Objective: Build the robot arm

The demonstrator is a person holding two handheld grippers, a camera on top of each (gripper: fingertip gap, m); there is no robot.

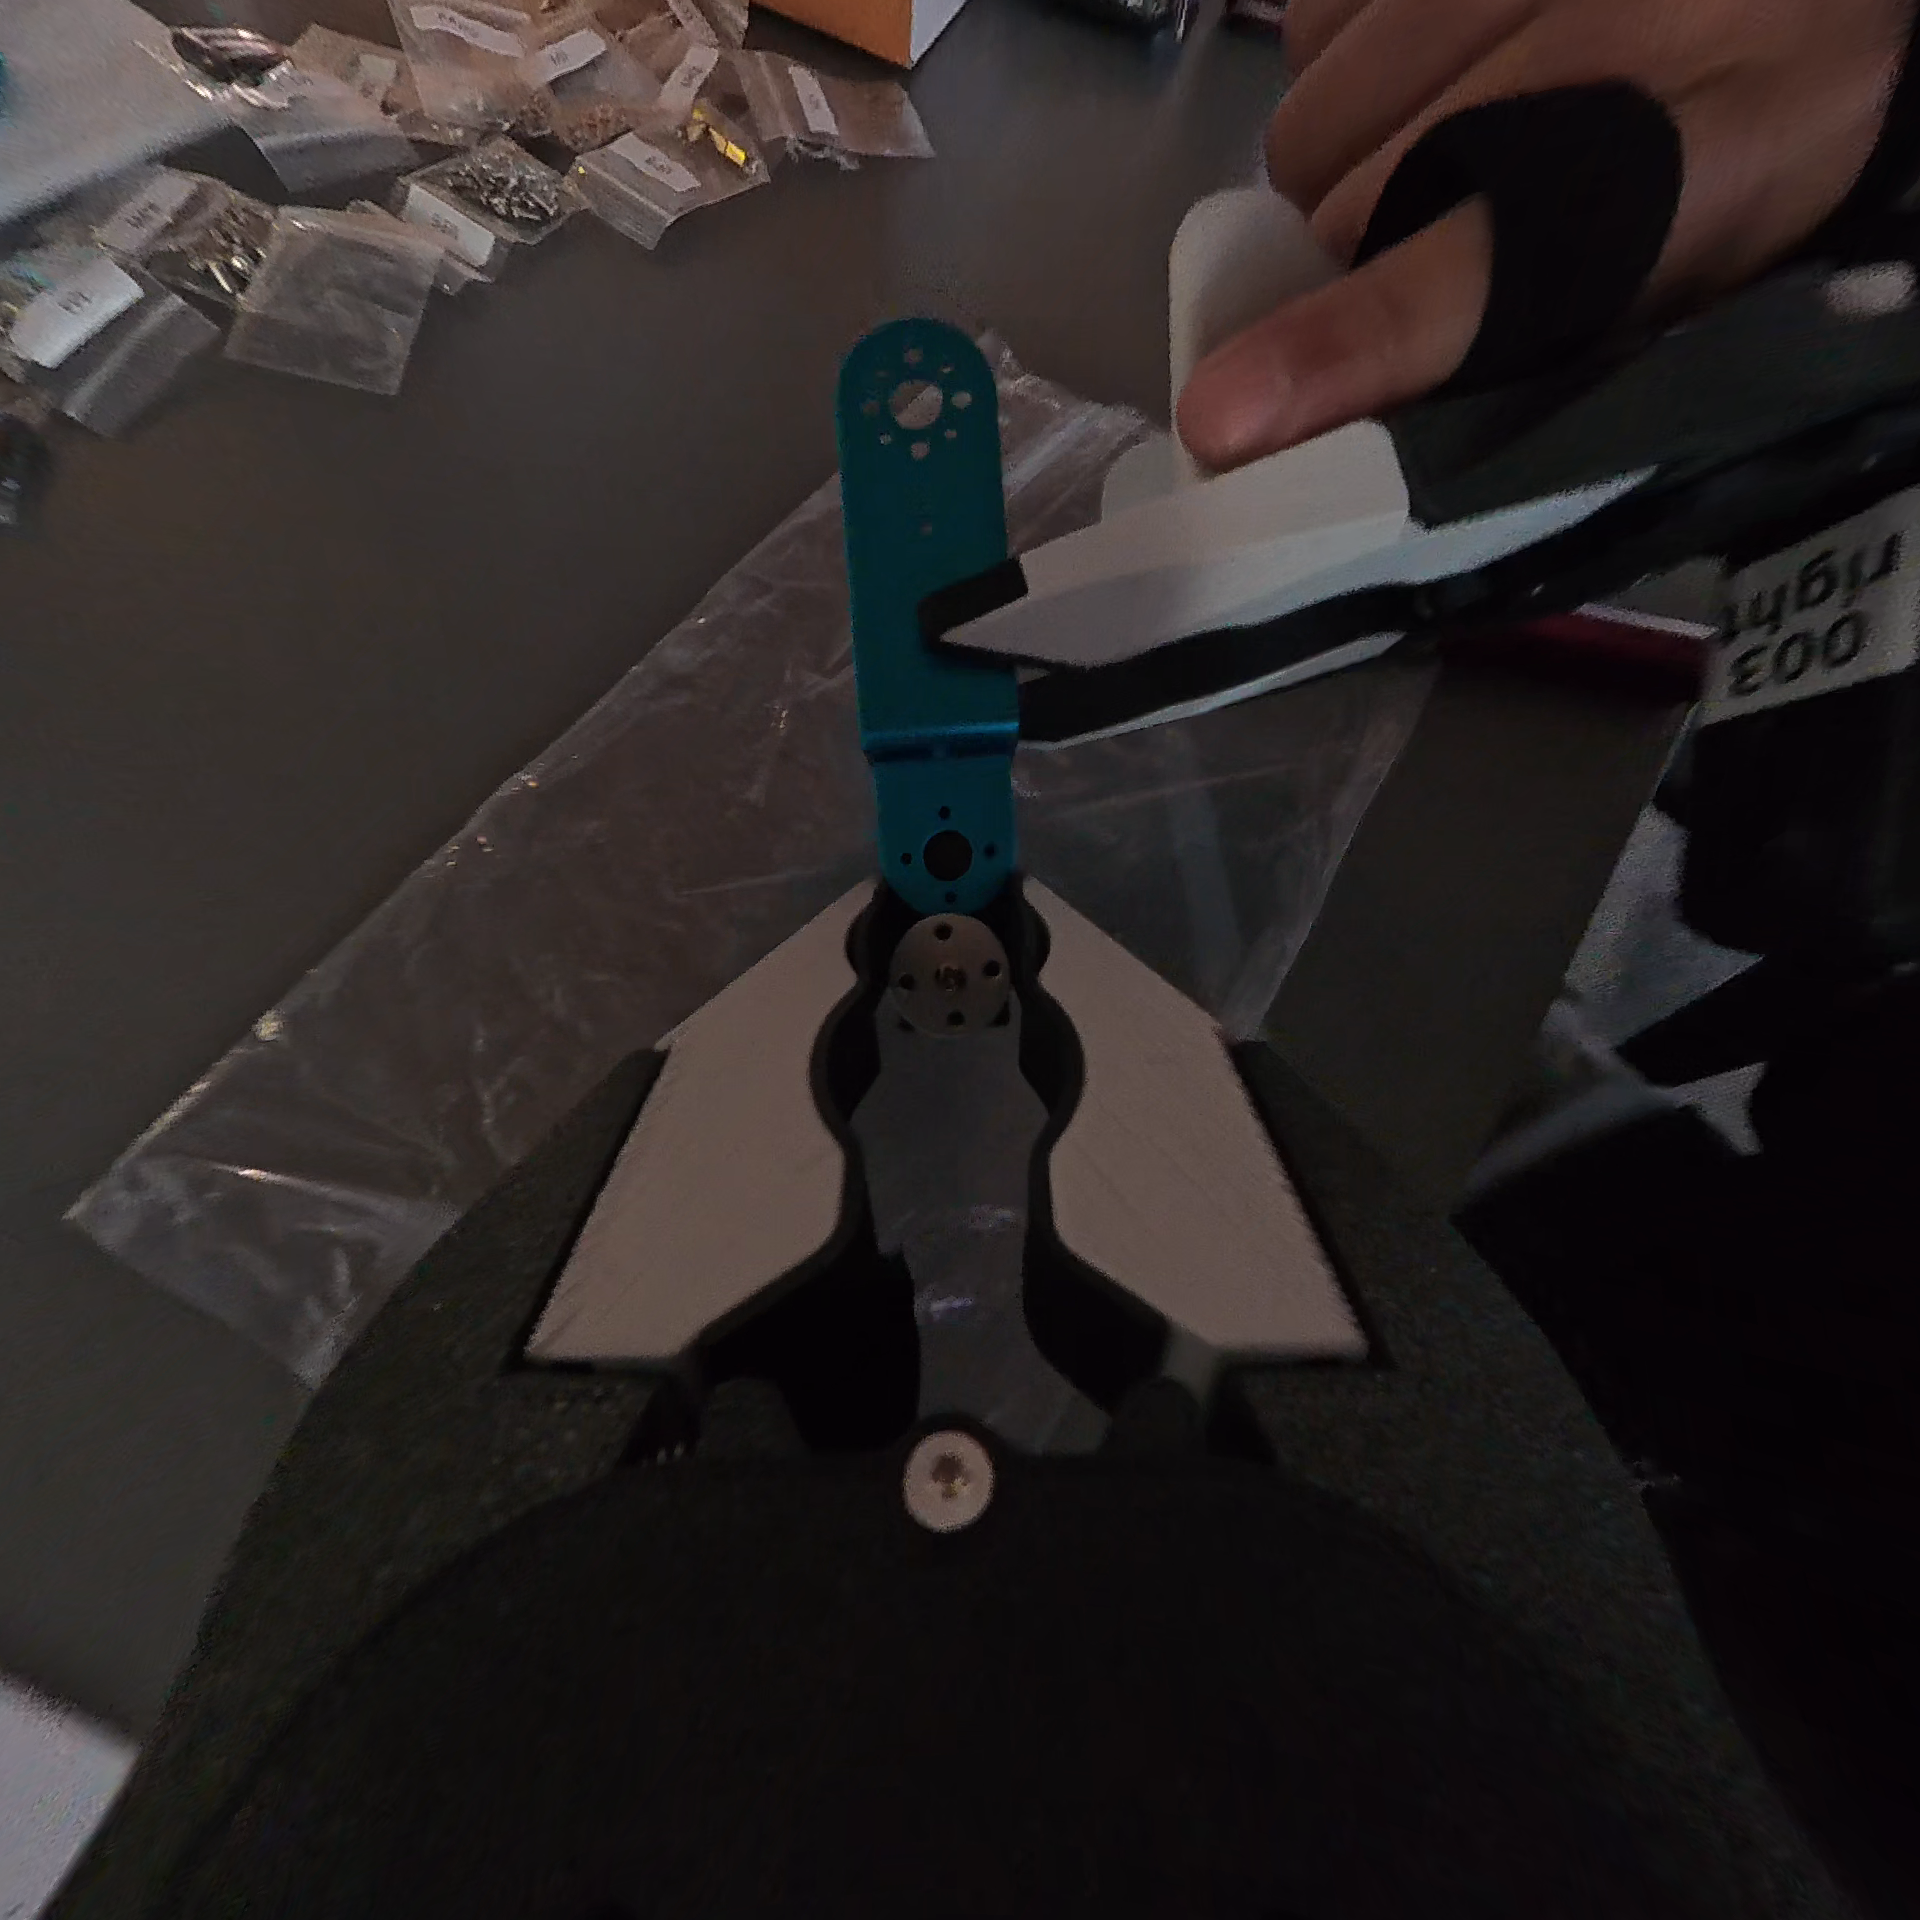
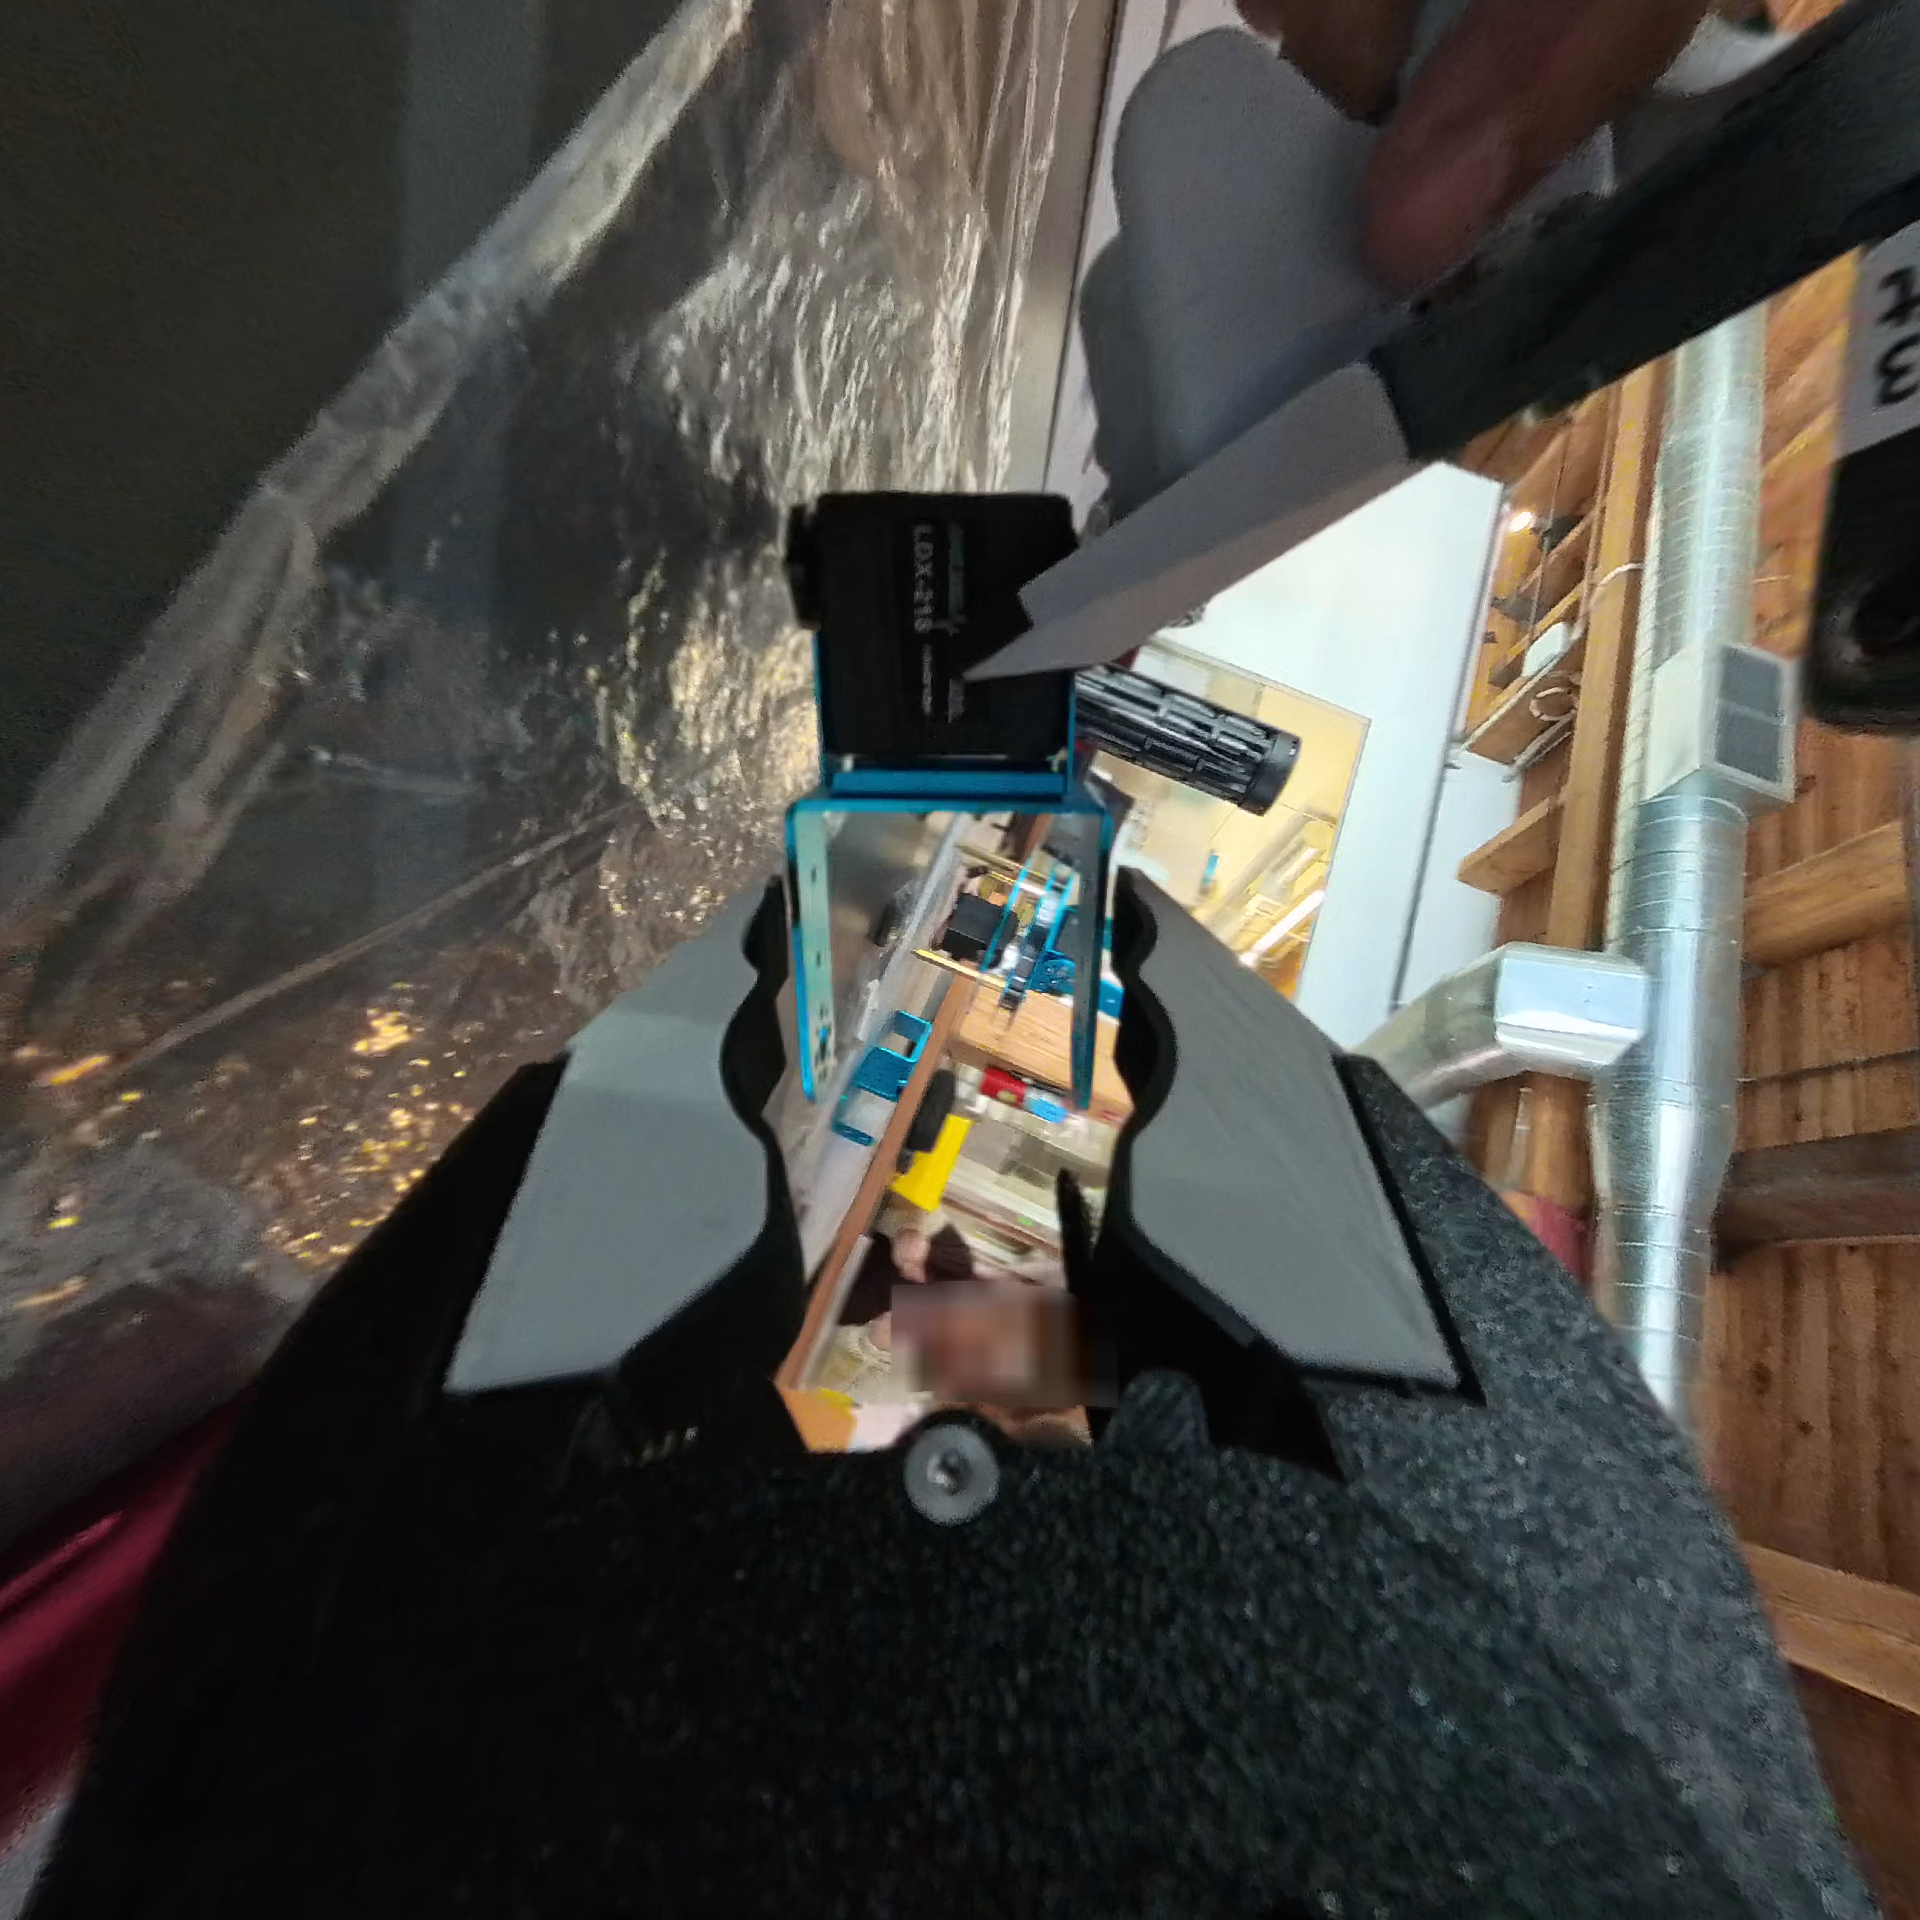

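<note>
Left gripper (image 1: 948, 925) clamps a servo (image 2: 940, 623), right gripper (image 2: 940, 935) apparently clamps its blue bracket (image 1: 925, 540), above a plastic bag (image 1: 520, 987).

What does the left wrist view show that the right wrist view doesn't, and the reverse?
Left wrist view only: small labelled plastic bags on the dark table, and a silver round horn between the left gripper fingers.

Right wrist view only: a black servo block, wooden shelving and a metal duct.

Both: the blue bracket, held by both grippers; right gripper.
</note>
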